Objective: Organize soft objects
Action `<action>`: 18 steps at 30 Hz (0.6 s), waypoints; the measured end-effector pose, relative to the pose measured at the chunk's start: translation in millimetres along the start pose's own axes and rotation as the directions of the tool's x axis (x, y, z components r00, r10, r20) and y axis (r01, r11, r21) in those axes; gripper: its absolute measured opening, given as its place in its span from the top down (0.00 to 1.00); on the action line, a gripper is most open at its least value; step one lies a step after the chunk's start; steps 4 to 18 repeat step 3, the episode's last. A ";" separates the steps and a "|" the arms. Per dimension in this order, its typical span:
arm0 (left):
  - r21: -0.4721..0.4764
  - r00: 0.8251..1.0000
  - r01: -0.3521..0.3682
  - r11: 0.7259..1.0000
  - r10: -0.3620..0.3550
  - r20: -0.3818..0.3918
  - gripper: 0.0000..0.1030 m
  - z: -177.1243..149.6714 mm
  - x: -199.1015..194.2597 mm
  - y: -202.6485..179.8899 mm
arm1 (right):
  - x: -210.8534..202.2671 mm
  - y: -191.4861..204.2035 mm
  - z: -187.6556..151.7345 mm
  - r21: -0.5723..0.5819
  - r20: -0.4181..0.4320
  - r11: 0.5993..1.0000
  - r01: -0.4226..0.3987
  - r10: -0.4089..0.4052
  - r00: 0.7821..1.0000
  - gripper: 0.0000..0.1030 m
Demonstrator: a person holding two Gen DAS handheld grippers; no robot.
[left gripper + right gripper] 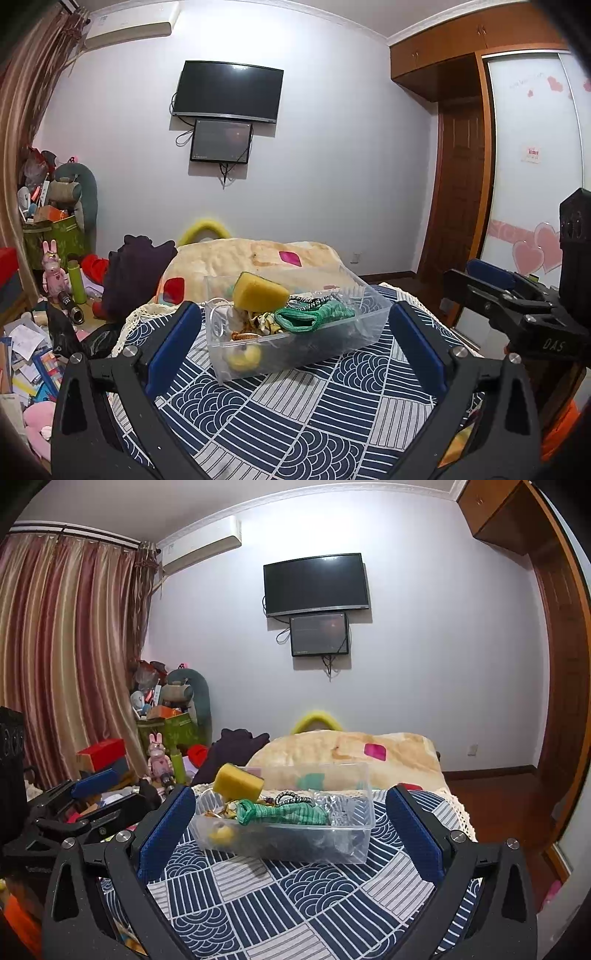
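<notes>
A clear plastic bin (364,332) (354,842) stands on the blue patterned cloth. It holds a yellow sponge (258,291) (238,781) leaning at its left, a green knitted piece (314,317) (284,812), a black-and-white cord, and a small yellow item (243,356) (221,833) at the bottom. My left gripper (295,336) is open and empty, just short of the bin. My right gripper (290,821) is open and empty too, just short of the bin. Each gripper shows at the edge of the other's view.
The patterned cloth (295,413) covers a small surface in front of a bed with a beige blanket (258,254). A dark garment (136,273) lies to the left. Clutter, boxes and toys (48,266) fill the floor at left. A wardrobe (532,155) stands at right.
</notes>
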State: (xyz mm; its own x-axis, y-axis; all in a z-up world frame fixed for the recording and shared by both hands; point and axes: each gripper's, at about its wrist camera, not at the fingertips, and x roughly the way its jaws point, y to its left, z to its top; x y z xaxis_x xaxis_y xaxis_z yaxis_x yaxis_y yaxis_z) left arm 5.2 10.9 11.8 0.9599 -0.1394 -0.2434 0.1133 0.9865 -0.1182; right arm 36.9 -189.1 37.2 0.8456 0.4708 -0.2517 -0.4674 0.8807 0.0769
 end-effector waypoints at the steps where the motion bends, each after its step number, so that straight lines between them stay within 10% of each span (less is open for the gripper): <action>1: -0.002 1.000 0.000 1.000 0.000 0.000 0.00 0.0 0.0 0.5 | 0.1 0.7 -0.1 -0.001 -0.002 1.000 0.001 -0.001 1.000 0.00; 18: -0.006 1.000 0.001 1.000 -0.001 -0.002 0.00 0.4 0.0 1.8 | 0.9 -0.1 -0.7 -0.001 -0.005 1.000 0.004 -0.004 1.000 0.00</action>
